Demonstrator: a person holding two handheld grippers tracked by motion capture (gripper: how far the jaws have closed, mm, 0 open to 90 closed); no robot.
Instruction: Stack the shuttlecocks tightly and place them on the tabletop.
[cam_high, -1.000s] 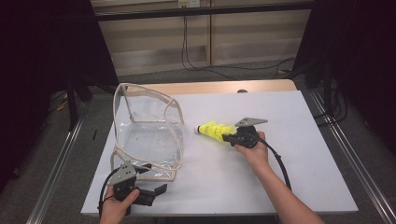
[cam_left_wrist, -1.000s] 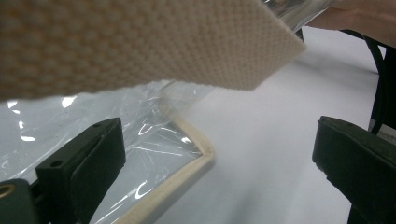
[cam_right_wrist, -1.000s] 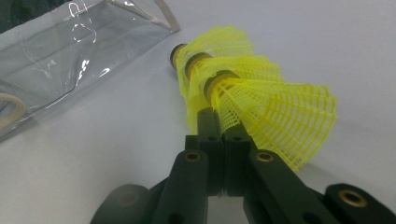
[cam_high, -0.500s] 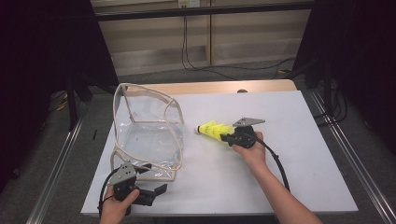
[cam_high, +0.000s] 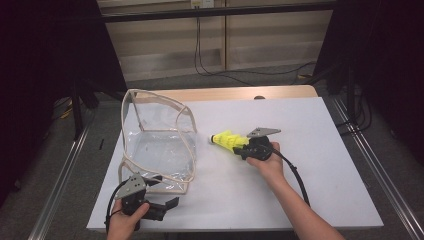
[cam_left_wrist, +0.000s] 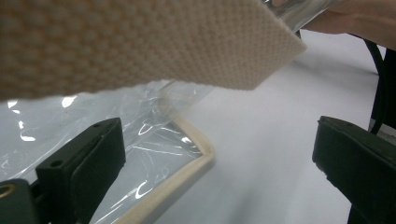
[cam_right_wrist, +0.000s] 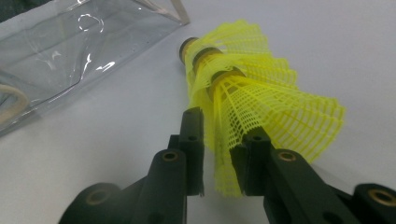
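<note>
**A:** What sits nearest on the desk (cam_high: 320, 130)?

**B:** At the near left corner, a hand holds the left gripper (cam_high: 159, 206). Its jaws stand wide apart and hold nothing. In the left gripper view they rise either side of bare white desk and the near corner of the clear bag (cam_high: 157, 142), whose beige trim bends between them without touching either pad. A woven beige strap (cam_left_wrist: 140, 42), very close and blurred, covers the top of that view, so most of the bag behind it is hidden.

**A:** And the right hand?

**B:** Farther in, near the middle of the desk, the right gripper (cam_high: 239, 146) points left. In the right gripper view its jaws are narrow, with the mesh skirt of the rearmost yellow shuttlecock between them. They have just been opening: there is a slim gap at the left pad, and I cannot tell whether the right pad still touches the mesh.

**A:** Where are the shuttlecocks (cam_right_wrist: 252, 88)?

**B:** A nested stack lying on its side just right of the bag, cork tips toward it, not touching. Three corks can be made out; the high view blurs them into one yellow lump.

**A:** Beyond that?

**B:** The bag stands open by the left edge. Its clear walls are hard to trace.
</note>
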